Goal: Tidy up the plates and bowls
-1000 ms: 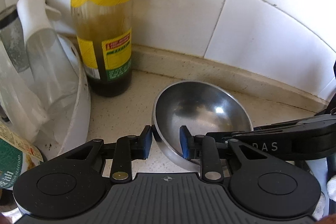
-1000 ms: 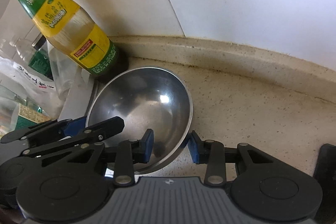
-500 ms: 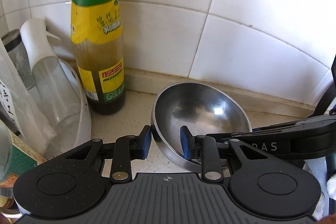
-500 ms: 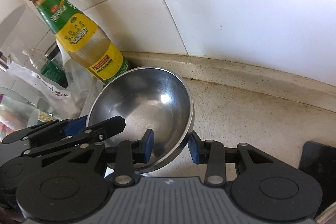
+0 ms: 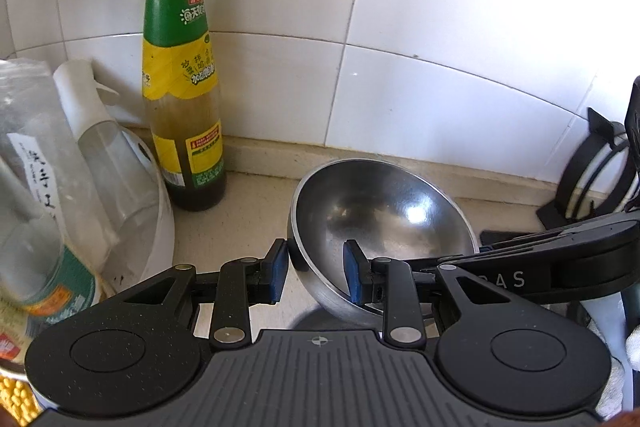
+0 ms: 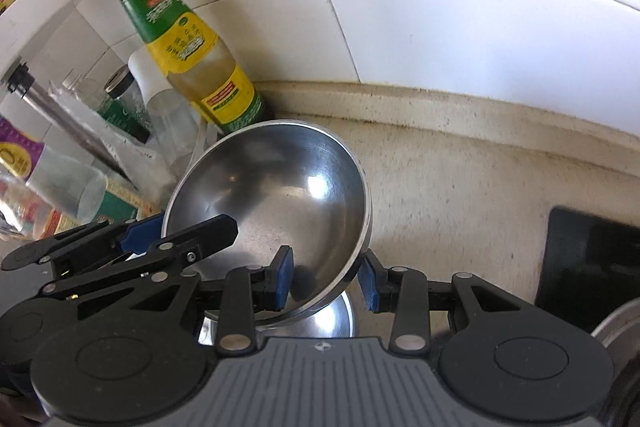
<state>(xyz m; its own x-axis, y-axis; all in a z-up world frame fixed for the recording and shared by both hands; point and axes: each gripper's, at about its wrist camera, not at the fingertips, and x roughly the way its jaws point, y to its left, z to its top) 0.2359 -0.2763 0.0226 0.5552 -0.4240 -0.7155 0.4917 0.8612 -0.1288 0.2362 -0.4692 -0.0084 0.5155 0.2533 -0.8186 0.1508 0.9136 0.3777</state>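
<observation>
Far left: clutter of clear bottles (image 5: 92, 163) and white container (image 5: 160, 219) by tiled wall (image 5: 440, 27). Beside them, sauce bottle (image 5: 182, 75) with green-yellow label, upright on counter (image 6: 460, 187). Centre: steel bowl (image 5: 380, 211) tilted, raised off counter, shadow beneath. Left gripper (image 5: 316, 269) clamped on bowl's near-left rim, one pad inside, one outside. Right gripper (image 6: 326, 277) clamped on opposite rim the same way. Second steel piece (image 6: 332, 319) under bowl, partly hidden. Far right: black stove grate (image 5: 596, 167).
</observation>
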